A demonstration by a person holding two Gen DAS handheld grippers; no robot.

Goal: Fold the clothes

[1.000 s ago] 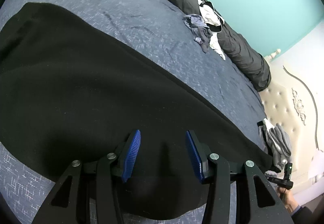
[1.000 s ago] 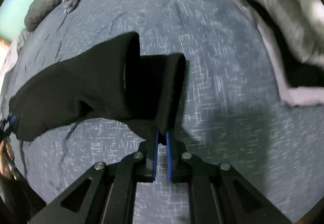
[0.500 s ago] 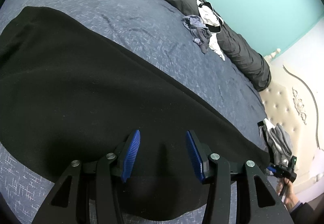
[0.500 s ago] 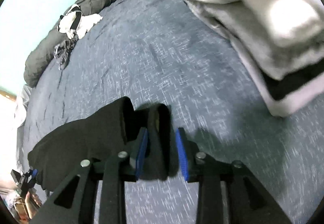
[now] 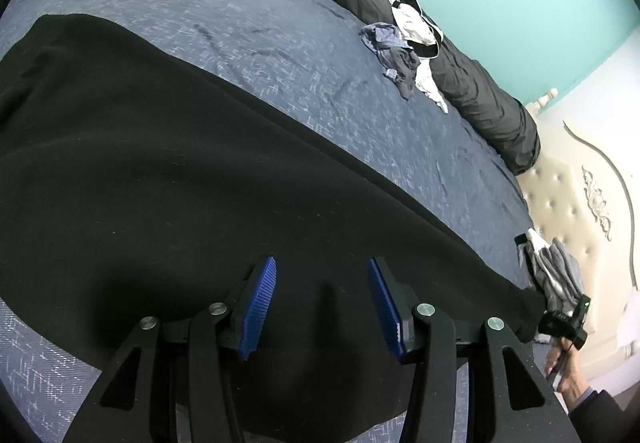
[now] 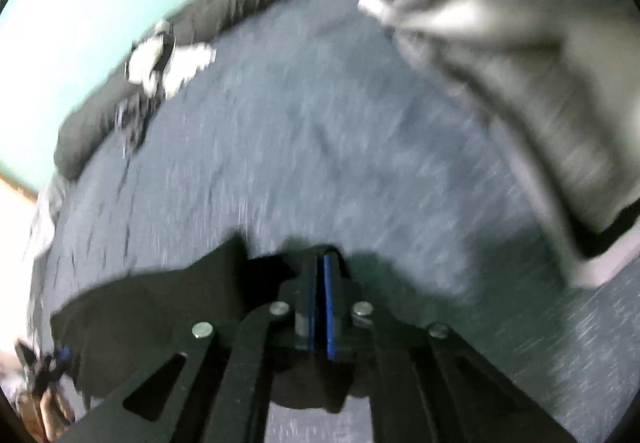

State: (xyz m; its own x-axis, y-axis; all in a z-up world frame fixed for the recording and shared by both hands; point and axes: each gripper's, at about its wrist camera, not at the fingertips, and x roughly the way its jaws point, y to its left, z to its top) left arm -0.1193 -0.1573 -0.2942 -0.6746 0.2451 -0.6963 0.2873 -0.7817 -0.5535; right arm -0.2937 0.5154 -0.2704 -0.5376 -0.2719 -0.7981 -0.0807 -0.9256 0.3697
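Black, long knit garment (image 5: 168, 179) lay flat across the speckled blue bedspread (image 5: 248, 27), stretching from your left gripper (image 5: 322, 303) to the far end beside your right gripper (image 6: 319, 299). That end had hung lifted and draped a second before; it was down on the bed at this moment. Your right gripper's jaws opened on that end, then snapped together, pads meeting with no cloth visible between them, though blur makes this hard to confirm. Your left gripper held its place, blue pads (image 5: 262, 301) apart over the near end, gripping nothing. Judgement: spreading finished, first fold not yet begun. Grey folded pile (image 6: 520, 55) sat well apart from the garment.
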